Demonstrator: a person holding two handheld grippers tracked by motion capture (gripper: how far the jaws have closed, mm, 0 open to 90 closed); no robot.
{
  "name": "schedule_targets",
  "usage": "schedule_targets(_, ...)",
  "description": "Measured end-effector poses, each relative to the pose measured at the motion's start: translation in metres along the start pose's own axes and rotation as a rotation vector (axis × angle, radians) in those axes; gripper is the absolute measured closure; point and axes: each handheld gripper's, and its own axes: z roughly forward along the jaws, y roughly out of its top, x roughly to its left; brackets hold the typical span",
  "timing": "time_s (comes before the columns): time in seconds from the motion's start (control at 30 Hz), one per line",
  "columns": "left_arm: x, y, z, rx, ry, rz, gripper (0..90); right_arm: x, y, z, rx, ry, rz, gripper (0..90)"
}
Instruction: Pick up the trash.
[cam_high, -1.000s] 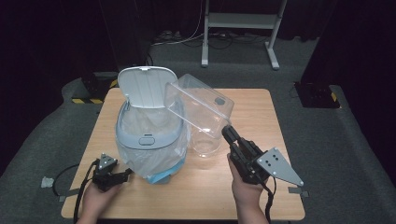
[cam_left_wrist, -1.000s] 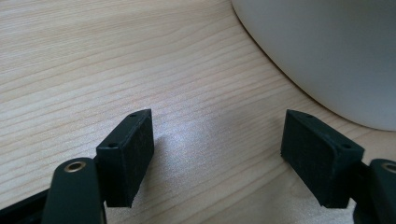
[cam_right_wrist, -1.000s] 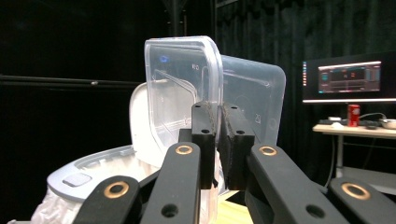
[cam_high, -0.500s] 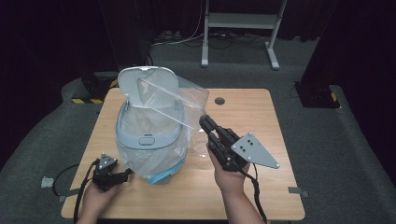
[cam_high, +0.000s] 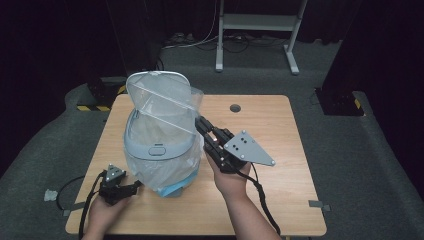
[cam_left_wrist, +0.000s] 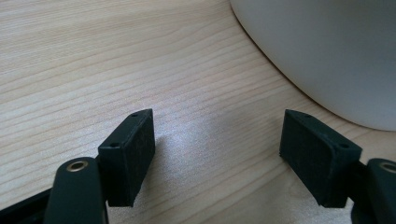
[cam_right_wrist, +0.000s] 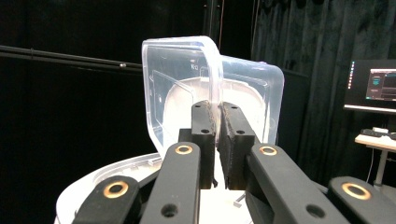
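left gripper (cam_high: 131, 188): jaws spread with nothing between them, resting low on the surface (cam_high: 280, 200) just beside the bin's base.
right gripper (cam_high: 201, 125): jaws pressed together, pinching the rim of the clear container (cam_right_wrist: 187, 79).
clear container position: held tilted above the bin's open mouth, in front of the raised lid (cam_high: 160, 82).
step: judged mid-carry, container brought over the bin (cam_high: 157, 150).
next move: likely lower or tip it over the bag-lined opening, then release.
count: two grippers, one clear container, one bin, one bag liner (cam_high: 150, 167).
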Motion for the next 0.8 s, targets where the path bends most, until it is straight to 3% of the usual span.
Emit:
schedule_targets(0.17,0.0000,0.0000,0.0000,-0.001,-0.001,0.000,26.8,0.0017,0.0037,0.0020,-0.002,-0.030,-0.042,83.2)
schedule_targets(0.2,0.0000,0.0000,0.0000,-0.001,-0.001,0.000,26.8,0.0017,0.0037,0.0020,-0.002,-0.030,-0.042,83.2)
schedule_targets(0.23,0.0001,0.0001,0.0000,0.000,-0.002,0.000,26.8,0.0010,0.0052,0.0028,-0.004,-0.022,-0.036,75.5)
schedule_targets(0.27,0.0001,0.0001,0.0000,0.000,-0.002,0.001,26.8,0.0010,0.0059,0.0036,0.004,-0.018,-0.028,74.8)
schedule_targets(0.8,0.0001,0.0001,0.0001,-0.001,-0.002,0.003,27.3,0.0011,-0.0017,0.0016,0.035,-0.016,-0.022,71.6)
